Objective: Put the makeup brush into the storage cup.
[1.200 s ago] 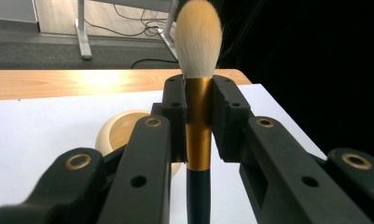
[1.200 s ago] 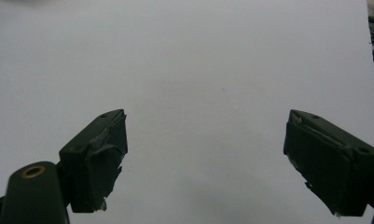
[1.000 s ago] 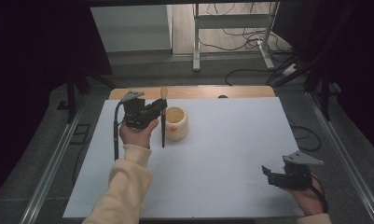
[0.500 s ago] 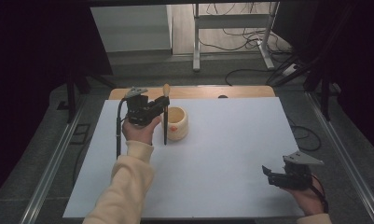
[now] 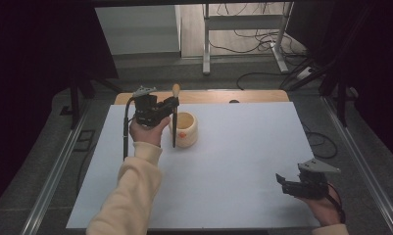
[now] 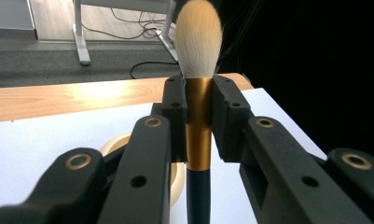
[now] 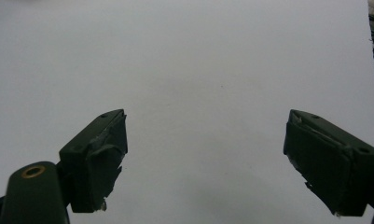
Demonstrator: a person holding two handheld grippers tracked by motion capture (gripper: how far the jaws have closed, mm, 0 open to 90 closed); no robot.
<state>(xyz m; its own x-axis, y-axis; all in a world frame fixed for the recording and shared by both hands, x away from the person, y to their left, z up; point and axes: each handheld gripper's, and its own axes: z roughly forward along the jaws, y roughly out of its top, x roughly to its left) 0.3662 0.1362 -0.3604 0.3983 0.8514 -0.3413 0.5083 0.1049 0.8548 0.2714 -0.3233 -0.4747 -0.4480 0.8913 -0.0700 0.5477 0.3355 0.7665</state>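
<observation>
A makeup brush (image 5: 174,117) with a pale bristle head, gold ferrule and dark handle stands upright, bristles up. My left gripper (image 5: 172,104) is shut on the brush's (image 6: 198,116) ferrule, its jaws pressed to both sides in the left gripper view (image 6: 198,119). The handle hangs down just left of a cream cup (image 5: 185,130) on the white table sheet (image 5: 233,161); the cup's rim (image 6: 111,145) peeks out behind the jaws. My right gripper (image 5: 281,180) rests low at the table's front right, open, with nothing between its jaws (image 7: 205,154).
A wooden table edge (image 5: 253,96) runs along the back of the white sheet. Metal rails (image 5: 52,181) flank the table on both sides. Cables and a desk frame (image 5: 243,39) lie on the floor beyond.
My left gripper with the brush has shifted slightly to the right and toward the cup. The right gripper has stayed where it was.
</observation>
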